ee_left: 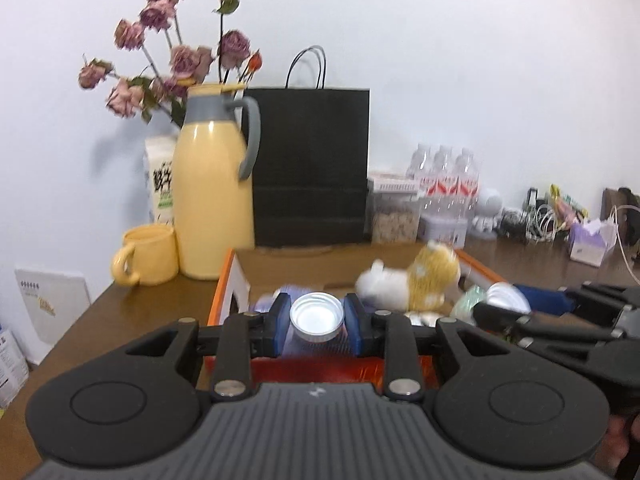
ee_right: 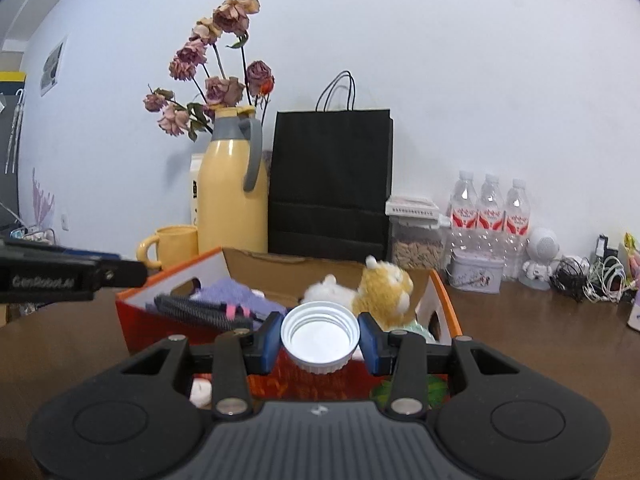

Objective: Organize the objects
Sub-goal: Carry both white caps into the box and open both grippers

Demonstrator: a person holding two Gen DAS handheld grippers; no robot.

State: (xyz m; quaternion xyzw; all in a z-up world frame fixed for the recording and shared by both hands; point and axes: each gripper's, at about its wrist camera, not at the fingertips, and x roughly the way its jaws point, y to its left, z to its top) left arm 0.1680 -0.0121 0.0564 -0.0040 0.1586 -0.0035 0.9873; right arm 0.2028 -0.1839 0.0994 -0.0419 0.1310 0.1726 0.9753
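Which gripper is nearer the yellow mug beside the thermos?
Left. The left gripper, shut on a metal lid, is over the box's mug-side end; the right gripper, holding a white cap, sits farther from the yellow mug.

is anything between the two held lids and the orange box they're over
Nothing visible. The left gripper holds a silver metal lid and the right gripper a white plastic lid, both above the open orange box, which already holds a plush toy.

silver lid; white lid; both open-side-up above orange box
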